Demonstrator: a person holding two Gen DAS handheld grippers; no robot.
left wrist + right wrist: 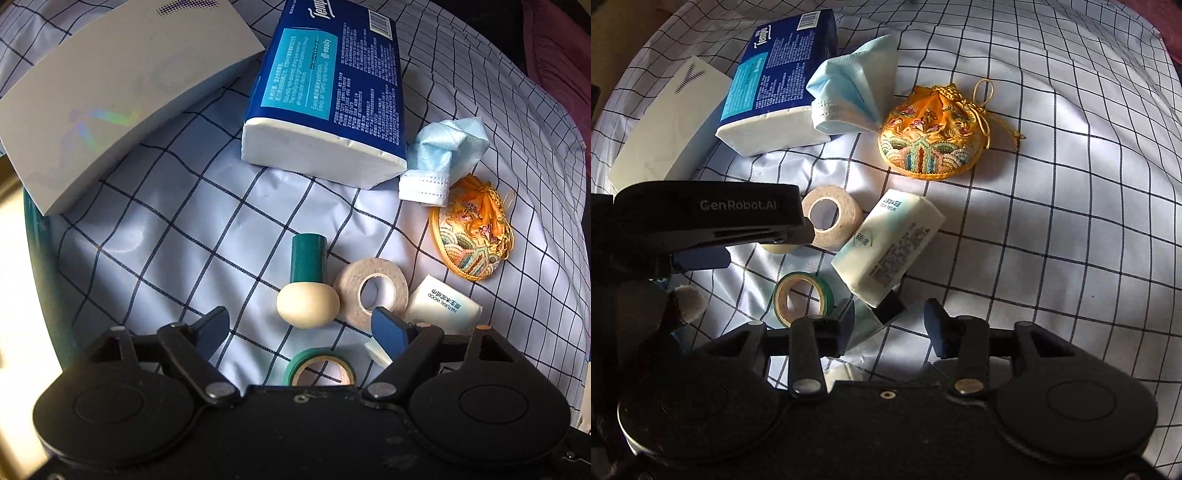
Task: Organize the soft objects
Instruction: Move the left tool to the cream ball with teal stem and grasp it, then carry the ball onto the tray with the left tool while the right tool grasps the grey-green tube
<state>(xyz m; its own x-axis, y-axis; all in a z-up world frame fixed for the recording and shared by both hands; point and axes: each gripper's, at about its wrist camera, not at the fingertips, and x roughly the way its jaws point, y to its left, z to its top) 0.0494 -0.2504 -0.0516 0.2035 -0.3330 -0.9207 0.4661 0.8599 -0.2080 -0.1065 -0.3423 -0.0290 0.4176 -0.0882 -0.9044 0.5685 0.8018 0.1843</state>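
Tissue pack left of mask, pouch right (tape rolls nearer), all on cloth.

A white box and two tape rolls, white and green, lie on checked cloth.

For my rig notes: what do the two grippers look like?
Both grippers, left and right, are matte black, with round side discs, silver pivot rivets and dark blue fingers. The right view shows the left gripper's side lettered GenRobot.AI. No sleeves or cables visible.
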